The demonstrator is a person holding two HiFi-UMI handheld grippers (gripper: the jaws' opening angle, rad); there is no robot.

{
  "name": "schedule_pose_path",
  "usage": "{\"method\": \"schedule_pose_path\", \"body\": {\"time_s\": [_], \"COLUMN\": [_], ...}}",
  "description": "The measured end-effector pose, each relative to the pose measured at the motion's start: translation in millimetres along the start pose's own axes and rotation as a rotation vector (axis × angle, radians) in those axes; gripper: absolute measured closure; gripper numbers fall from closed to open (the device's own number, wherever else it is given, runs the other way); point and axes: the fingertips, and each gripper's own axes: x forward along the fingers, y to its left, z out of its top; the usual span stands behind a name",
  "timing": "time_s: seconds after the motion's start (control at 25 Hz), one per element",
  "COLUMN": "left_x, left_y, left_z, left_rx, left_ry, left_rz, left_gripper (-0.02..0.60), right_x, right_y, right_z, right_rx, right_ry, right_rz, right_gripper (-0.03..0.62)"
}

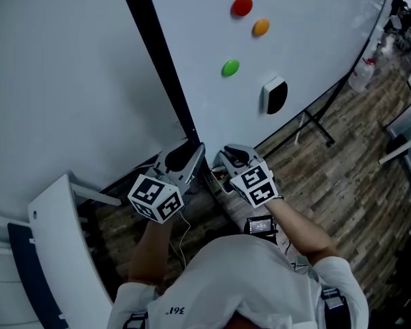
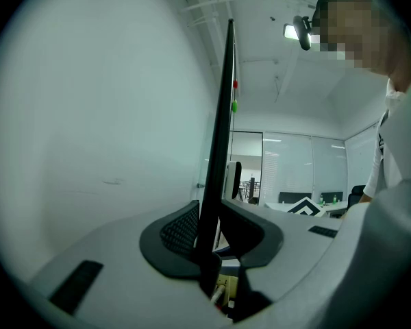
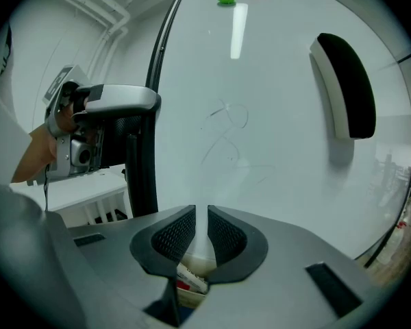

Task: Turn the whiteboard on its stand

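Whiteboard (image 1: 308, 40): on its stand (image 1: 320, 123), directly ahead of both tongs.
Left tongs (image 2: 209, 214): clamped on the whiteboard's black frame (image 2: 220, 115), which runs upright between the pads.
Right tongs (image 3: 201, 221): a narrow slit apart, empty, facing the board's white face.

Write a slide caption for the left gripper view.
Edge-on view: the left gripper has its fingers clamped on the whiteboard's black frame, board face to the left.
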Motion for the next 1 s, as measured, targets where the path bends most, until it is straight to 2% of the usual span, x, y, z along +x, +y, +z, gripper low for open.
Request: {"method": "schedule_pose_path", "body": {"time_s": [0.24, 1.0], "left_x": [-19, -23], "left_y": [-46, -53], "left_z": [-9, -9], "left_rx": [0.013, -0.014], "left_ry": [0.001, 0.04], "left_rz": [0.004, -0.001], "left_gripper": [0.485, 0.485], "right_x": [-39, -47], "right_y": [16, 21], "right_z": [-20, -18], "right_rx": [-0.001, 0.067], "right_ry": [-0.019, -0.015], "right_rz": [0.001, 0.011], "right_gripper": [0.522, 0.522]}}
